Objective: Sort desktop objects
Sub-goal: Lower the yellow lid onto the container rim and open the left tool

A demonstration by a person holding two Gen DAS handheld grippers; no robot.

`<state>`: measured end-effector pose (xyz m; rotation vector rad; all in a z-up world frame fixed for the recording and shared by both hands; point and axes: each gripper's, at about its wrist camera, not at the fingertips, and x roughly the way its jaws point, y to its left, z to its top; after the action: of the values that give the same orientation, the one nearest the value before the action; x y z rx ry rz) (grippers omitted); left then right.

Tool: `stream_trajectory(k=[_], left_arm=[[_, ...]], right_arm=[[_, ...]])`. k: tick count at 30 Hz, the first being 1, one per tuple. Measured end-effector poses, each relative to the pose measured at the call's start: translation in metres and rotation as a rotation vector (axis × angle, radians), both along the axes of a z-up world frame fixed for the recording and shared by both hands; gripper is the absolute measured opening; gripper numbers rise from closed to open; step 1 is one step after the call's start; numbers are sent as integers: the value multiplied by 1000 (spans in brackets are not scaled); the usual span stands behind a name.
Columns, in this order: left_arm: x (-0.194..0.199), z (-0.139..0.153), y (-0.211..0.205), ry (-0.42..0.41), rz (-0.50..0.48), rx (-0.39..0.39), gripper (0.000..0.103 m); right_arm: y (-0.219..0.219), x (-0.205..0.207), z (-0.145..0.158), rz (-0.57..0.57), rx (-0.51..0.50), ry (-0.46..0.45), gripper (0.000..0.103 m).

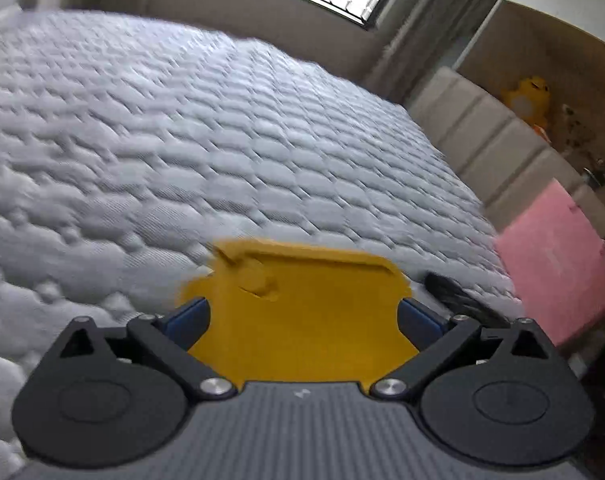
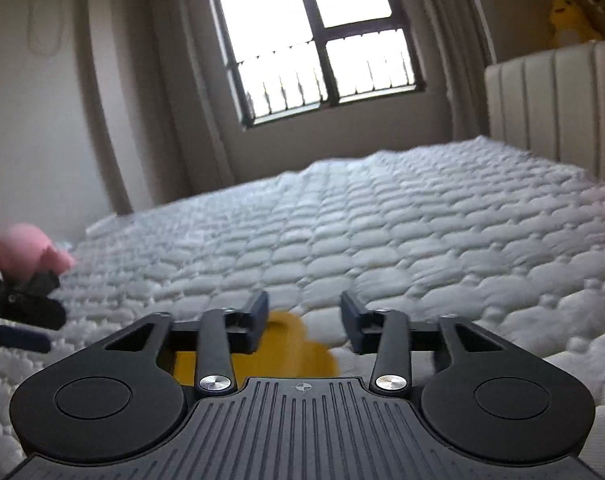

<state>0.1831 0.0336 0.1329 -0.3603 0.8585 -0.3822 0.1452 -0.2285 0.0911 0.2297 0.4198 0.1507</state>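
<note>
From the left wrist view, the left gripper has its fingers spread wide, a flat yellow piece between them over the quilted mattress; pad contact is unclear. A pink box sits at three o'clock.

From the right wrist view, the right gripper stands partly open, holding nothing; the yellow piece lies below at six o'clock. The left gripper appears at nine o'clock.

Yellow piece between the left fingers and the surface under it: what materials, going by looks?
Yellow piece: likely rigid plastic, matte, since it has flat uniform colour, a crisp moulded rim and no glare; blur leaves it open. Mattress: quilted woven fabric over padding, light grey, with stitched puffy cells and a fine weave visible up close.
</note>
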Motion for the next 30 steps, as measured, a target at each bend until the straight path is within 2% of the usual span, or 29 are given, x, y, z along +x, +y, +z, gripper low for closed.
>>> stream_trajectory(k=[3,6,8,12,14,17,20,22,24,25,26,28,30], left_arm=[[6,-10,-1,45,7,-50,99],[7,-14,5,45,12,-57,99],[10,-18,8,59,17,-63,99],[14,-31,15,154,-23,-136,99],[11,-29,19,146,-17,-140,98],[7,-14,28,78,6,-190,99],[11,-7,28,42,34,-185,101],[17,-17,21,93,24,-183,101],[22,-34,16,160,11,-204,100],[22,-40,14,175,6,-214,100],[21,-42,12,154,1,-221,100],[20,-43,7,143,-3,-231,99],[23,-47,-1,165,-16,-275,99]], right_arm=[[2,14,-12,13,59,69,35],[1,19,-22,56,103,115,33],[7,17,-24,91,73,118,33],[19,10,-21,120,-8,76,33],[17,6,-15,103,1,60,34],[7,-10,0,58,41,-10,35],[14,-16,15,141,74,-20,35],[26,-13,16,218,101,24,35],[38,-9,9,241,71,73,35],[41,-8,4,238,36,87,35],[44,-7,-2,229,-3,107,35],[43,-9,-13,219,-71,105,25],[43,-15,-13,223,-139,88,20]])
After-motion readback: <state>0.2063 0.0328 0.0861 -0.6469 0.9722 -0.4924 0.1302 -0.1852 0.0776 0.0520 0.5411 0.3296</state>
